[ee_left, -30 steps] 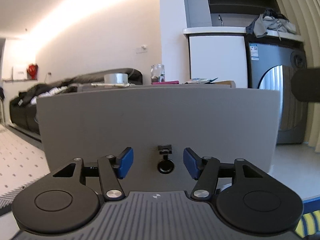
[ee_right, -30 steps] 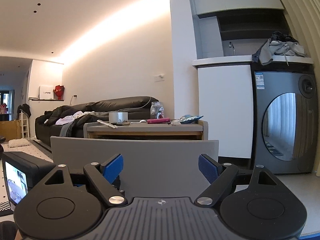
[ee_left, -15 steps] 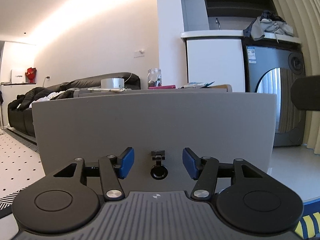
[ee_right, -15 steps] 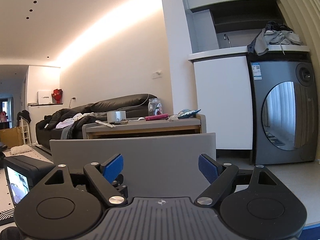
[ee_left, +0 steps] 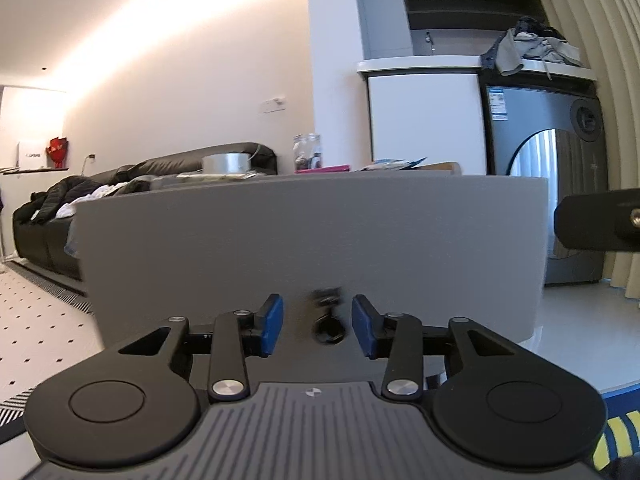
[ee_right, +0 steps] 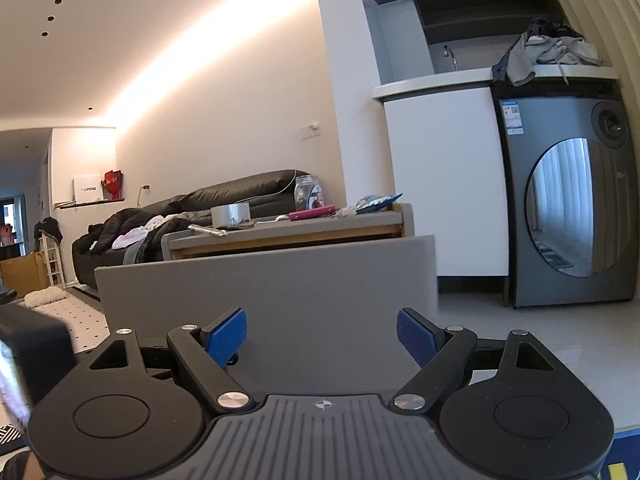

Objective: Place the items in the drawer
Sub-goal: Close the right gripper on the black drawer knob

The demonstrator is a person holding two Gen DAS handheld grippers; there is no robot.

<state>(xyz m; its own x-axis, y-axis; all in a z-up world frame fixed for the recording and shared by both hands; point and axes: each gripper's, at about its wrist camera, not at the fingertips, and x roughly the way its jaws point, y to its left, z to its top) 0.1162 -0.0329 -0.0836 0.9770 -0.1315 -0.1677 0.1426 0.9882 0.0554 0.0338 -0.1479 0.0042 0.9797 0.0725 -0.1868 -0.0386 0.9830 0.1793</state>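
A: Where is the left gripper (ee_left: pixel 317 330)?

B: Level, low, and pointed straight at the grey drawer front (ee_left: pixel 312 240), very close to it. Its blue pads (ee_left: pixel 272 324) stand apart on either side of the black ring pull (ee_left: pixel 329 326) — not touching it, and the pull is blurred.

A: So it holds nothing?

B: Nothing. The gap is moderate, with the pull between the tips.

A: And the right gripper (ee_right: pixel 321 334)?

B: Also level, facing the same drawer front (ee_right: pixel 268 292) but further back. Its pads (ee_right: pixel 224 334) are spread wide, with nothing between them.

A: The items?

B: On the table (ee_right: pixel 280 234) behind the drawer front — a tape roll (ee_right: pixel 230 214), a glass jar (ee_right: pixel 307 192), a pink case (ee_right: pixel 312 213) and a blue packet (ee_right: pixel 376 201). A washer (ee_right: pixel 568 204) stands to the right.
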